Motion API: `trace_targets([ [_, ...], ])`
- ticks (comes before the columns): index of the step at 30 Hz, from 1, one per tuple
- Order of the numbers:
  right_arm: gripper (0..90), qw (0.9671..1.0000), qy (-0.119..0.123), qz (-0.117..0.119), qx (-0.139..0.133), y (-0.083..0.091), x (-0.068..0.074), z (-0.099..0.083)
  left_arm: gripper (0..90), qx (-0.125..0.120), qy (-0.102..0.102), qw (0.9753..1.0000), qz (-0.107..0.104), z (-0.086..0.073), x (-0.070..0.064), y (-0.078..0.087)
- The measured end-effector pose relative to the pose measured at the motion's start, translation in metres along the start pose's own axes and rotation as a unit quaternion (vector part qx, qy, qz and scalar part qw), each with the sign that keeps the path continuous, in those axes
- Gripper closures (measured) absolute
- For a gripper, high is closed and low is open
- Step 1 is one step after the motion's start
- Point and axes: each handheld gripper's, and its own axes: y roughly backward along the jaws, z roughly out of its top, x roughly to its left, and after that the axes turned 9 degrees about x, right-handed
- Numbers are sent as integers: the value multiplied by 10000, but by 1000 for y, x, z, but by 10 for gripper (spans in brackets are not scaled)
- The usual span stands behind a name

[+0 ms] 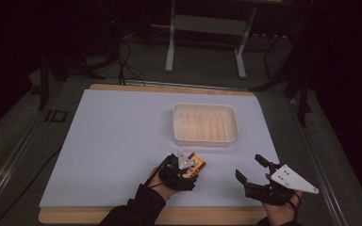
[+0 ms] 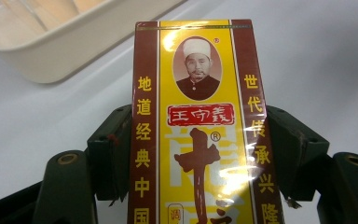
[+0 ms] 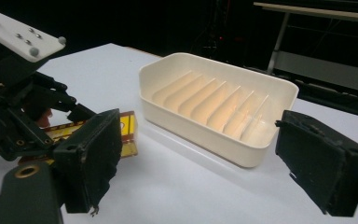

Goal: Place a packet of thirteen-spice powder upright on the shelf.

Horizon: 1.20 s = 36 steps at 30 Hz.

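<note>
**Two grippers, one box held beside the tray**

Two grippers work over the white counter (image 1: pixel 122 141). The left gripper (image 1: pixel 188 165) is clenched on a flat yellow-and-maroon box (image 2: pixel 198 130), its black jaws pressing the box's two long sides. In the left gripper view the box runs lengthwise away from the camera, printed with Chinese characters and an oval portrait near its far end. In the high view the box sits low over the counter, just in front of the cream tray (image 1: pixel 205 140), with the grey three-cornered plate (image 1: pixel 185 160) above it.

The right gripper (image 1: pixel 250 169) is released, its jaws spread wide with nothing between them. It sits near the counter's front edge, to the right of the box and apart from it. In the right gripper view its two black jaws frame the tray, and the left gripper with the box appears at the left.

The tray is rectangular with rounded corners and has upright ribs across its inside. It rests on the counter, right of centre.
</note>
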Motion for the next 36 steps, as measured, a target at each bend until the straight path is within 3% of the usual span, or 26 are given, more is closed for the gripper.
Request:
trace_targets([
  [6,147,10000,-4,3,15,-1,2,1,327,-452,-95,9988,-191,-1,-3,7],
  [8,148,10000,-61,38,38,-1,2,1,326,-610,-83,9980,-122,0,-5,10],
  [13,164,9999,-145,22,78,-2,4,3,326,-978,-218,9949,-123,3,-8,17],
  [15,164,9999,-122,10,65,-2,5,4,326,-1134,-299,9927,-283,3,-8,19],
  [20,164,9999,-137,59,-17,2,9,10,326,-1389,-332,9892,-339,3,-11,23],
  [22,164,9999,-116,58,-46,3,12,12,327,-1587,-423,9856,-393,3,-11,24],
  [26,164,9999,-51,110,-69,5,17,17,327,-1985,-633,9779,-192,2,-15,27],
  [27,164,9999,-39,118,-79,5,18,19,327,-2008,-643,9770,-319,3,-15,27],
  [30,164,9998,-64,144,-121,5,20,24,327,-2161,-688,9732,-370,3,-17,26],
  [33,164,9994,-162,236,-172,4,22,30,327,-2286,-613,9706,-432,2,-16,24],
  [36,207,9989,-251,345,-210,1,25,34,327,-2483,-449,9660,-569,-1,-13,21],
])
